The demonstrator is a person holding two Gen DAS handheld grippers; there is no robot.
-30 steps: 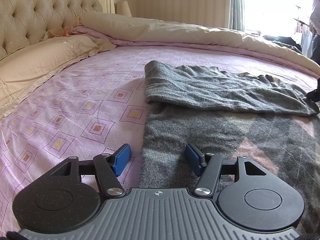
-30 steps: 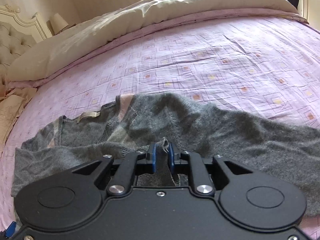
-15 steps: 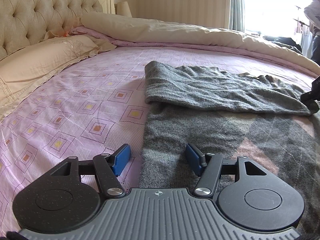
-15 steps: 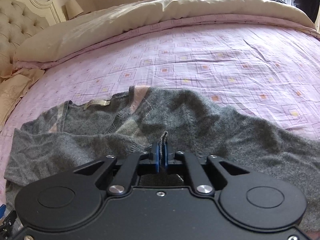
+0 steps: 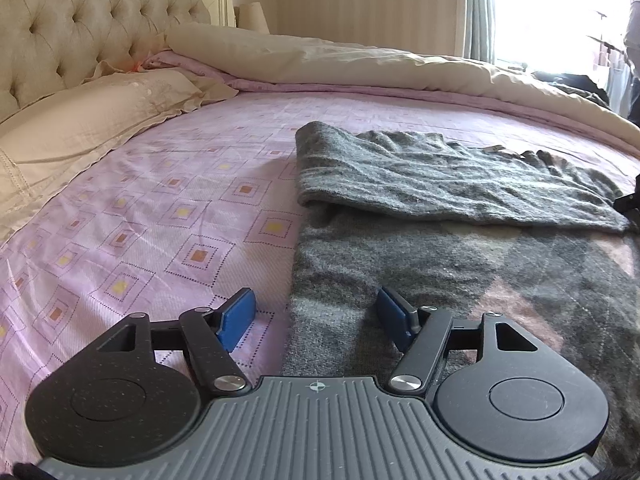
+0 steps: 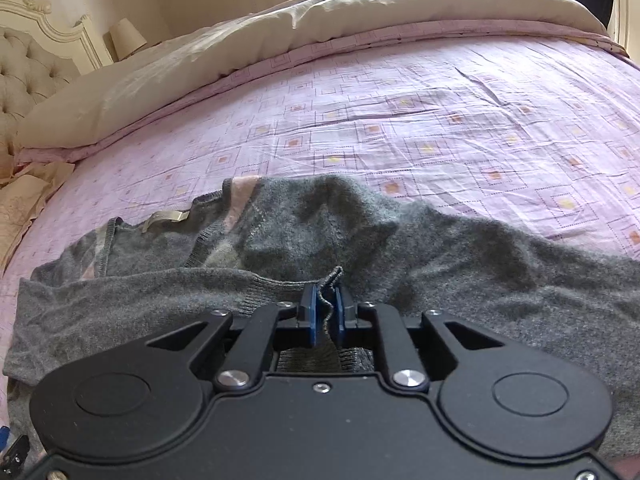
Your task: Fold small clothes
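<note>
From the left wrist view, the left tongs (image 5: 316, 314) hang released, blue pads spread wide, straddling the near edge of the grey knitted argyle sweater (image 5: 460, 264) that lies on the bed's lilac diamond-patterned sheet (image 5: 180, 216); one sleeve is folded across the body.

From the right wrist view, the right tongs (image 6: 325, 314) are clenched on the ribbed grey cuff (image 6: 330, 280) of that sleeve, pinching only a thin ridge of knit. That hold looks slight to me (wool slides easily), so a brisk pull could free it and undo the fold.

Only this view shows the neckline and label (image 6: 166, 218); only the left one shows the cream pillow (image 5: 92, 120).
</note>
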